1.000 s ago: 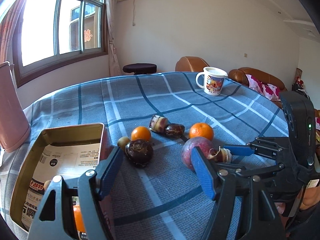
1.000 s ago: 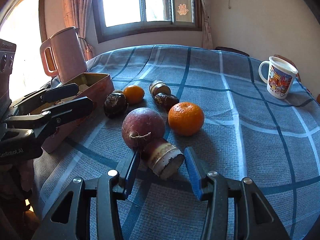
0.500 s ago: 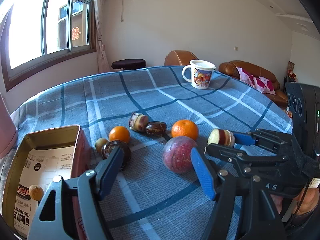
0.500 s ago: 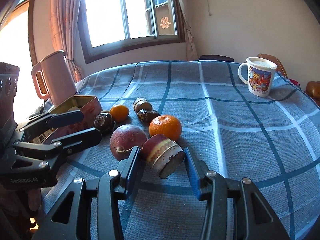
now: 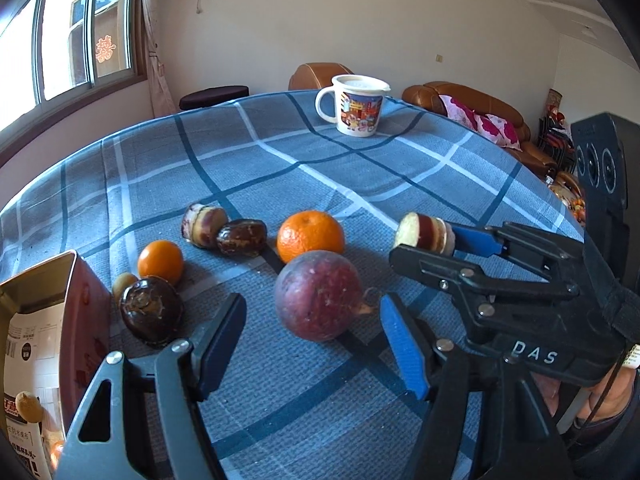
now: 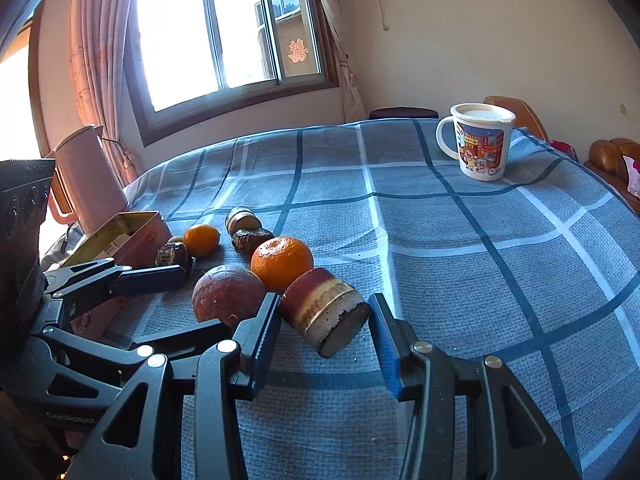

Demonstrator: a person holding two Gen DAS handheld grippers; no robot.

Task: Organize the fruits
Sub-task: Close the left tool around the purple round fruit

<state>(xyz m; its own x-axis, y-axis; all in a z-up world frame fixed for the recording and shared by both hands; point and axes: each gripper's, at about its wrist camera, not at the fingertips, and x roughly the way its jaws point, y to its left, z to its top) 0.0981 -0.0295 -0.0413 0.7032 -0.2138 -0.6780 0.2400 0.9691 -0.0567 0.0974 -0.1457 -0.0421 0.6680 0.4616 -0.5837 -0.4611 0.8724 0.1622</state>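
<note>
My right gripper (image 6: 324,328) is shut on a cut sugarcane piece (image 6: 326,314) and holds it above the blue checked cloth; it also shows in the left wrist view (image 5: 426,232). My left gripper (image 5: 312,344) is open, its jaws on either side of a round purple fruit (image 5: 318,296) that lies on the cloth. Behind it lie a large orange (image 5: 310,236), a small orange (image 5: 160,262), a dark brown fruit (image 5: 152,312), a dark date-like piece (image 5: 242,237) and another sugarcane piece (image 5: 202,224). A metal tin (image 5: 36,320) stands at the left.
A lidded cartoon mug (image 5: 358,104) stands at the table's far side. A pink kettle (image 6: 90,178) stands behind the tin. A small brown fruit (image 5: 28,406) lies in the tin on printed paper. A sofa (image 5: 472,108) is beyond the table's right edge.
My right gripper has lifted the sugarcane piece off the cloth and away from the purple fruit. My left gripper has moved right, from the dark brown fruit to the purple fruit.
</note>
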